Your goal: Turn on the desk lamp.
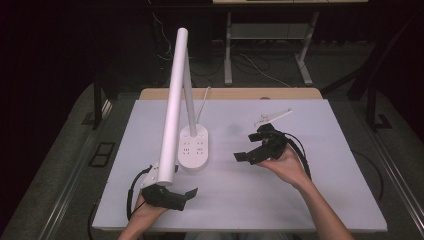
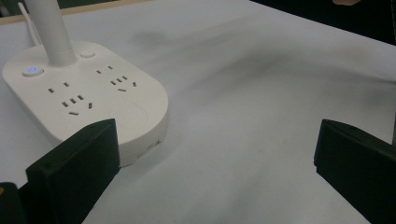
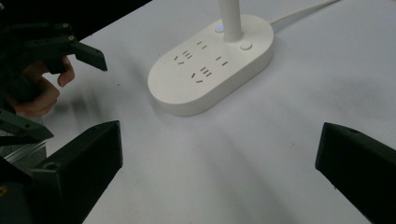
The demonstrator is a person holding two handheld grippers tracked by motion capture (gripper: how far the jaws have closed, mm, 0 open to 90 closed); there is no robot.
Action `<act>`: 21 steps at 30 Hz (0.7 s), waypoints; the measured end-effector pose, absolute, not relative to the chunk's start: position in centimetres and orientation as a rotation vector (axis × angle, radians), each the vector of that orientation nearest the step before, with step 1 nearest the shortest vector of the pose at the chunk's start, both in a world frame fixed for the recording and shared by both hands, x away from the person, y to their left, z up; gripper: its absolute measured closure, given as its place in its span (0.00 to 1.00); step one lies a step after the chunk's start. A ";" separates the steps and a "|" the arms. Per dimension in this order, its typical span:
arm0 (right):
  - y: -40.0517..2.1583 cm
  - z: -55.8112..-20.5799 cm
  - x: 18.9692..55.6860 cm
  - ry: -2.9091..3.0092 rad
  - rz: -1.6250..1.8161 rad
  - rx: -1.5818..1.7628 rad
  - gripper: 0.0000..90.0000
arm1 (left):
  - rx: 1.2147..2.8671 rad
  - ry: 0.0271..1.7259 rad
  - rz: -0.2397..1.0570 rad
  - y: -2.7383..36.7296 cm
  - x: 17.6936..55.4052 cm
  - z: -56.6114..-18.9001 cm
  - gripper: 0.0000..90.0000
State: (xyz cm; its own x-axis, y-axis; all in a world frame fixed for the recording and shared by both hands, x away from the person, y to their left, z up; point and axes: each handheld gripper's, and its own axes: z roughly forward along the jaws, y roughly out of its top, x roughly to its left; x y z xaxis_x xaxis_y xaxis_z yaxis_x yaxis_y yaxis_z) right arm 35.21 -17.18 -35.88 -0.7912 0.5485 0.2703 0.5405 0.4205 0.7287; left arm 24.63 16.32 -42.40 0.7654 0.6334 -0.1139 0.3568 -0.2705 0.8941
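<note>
Both tools, left (image 1: 187,194) and right (image 1: 240,156), gape wide, empty; the white oval socket-base lamp (image 1: 194,148) sits at 12 o'clock—approach squarely, I'd say.

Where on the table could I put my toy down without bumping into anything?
The table is bare on its right side, past the right tool. The near middle strip, between the left tool and the right one, is free too. It is crowded at the left middle, where the lamp base with its sockets stands, its long lamp arm leaning over.
</note>
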 end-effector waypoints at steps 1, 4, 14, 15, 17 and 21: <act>-17.0 -35.8 35.4 2.639 1.351 1.012 0.00 | 1.888 0.757 0.322 16.3 24.6 -42.4 0.00; -16.4 -35.7 35.8 2.640 1.356 1.020 0.00 | 1.886 0.757 0.321 16.3 24.6 -42.4 0.00; -14.6 -35.4 37.5 2.629 1.383 1.029 0.00 | 1.875 0.760 0.319 16.3 24.6 -42.4 0.00; -14.4 -35.4 37.6 2.630 1.382 1.026 0.00 | 1.875 0.760 0.319 16.3 24.6 -42.4 0.00; -14.1 -35.3 37.9 2.625 1.389 1.038 0.00 | 1.882 0.755 0.320 16.4 24.6 -42.3 0.00; -13.8 -35.5 38.6 2.622 1.382 1.055 0.00 | 1.881 0.753 0.320 16.4 24.5 -42.3 0.00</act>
State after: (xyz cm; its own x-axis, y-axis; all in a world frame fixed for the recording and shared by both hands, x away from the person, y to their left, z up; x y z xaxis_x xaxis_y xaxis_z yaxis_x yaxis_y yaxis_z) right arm 38.59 -13.80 -35.47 -0.7752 0.5567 0.2985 0.5609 0.3894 0.7306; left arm 24.55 16.36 -42.32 0.7674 0.6306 -0.1159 0.3537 -0.2656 0.8968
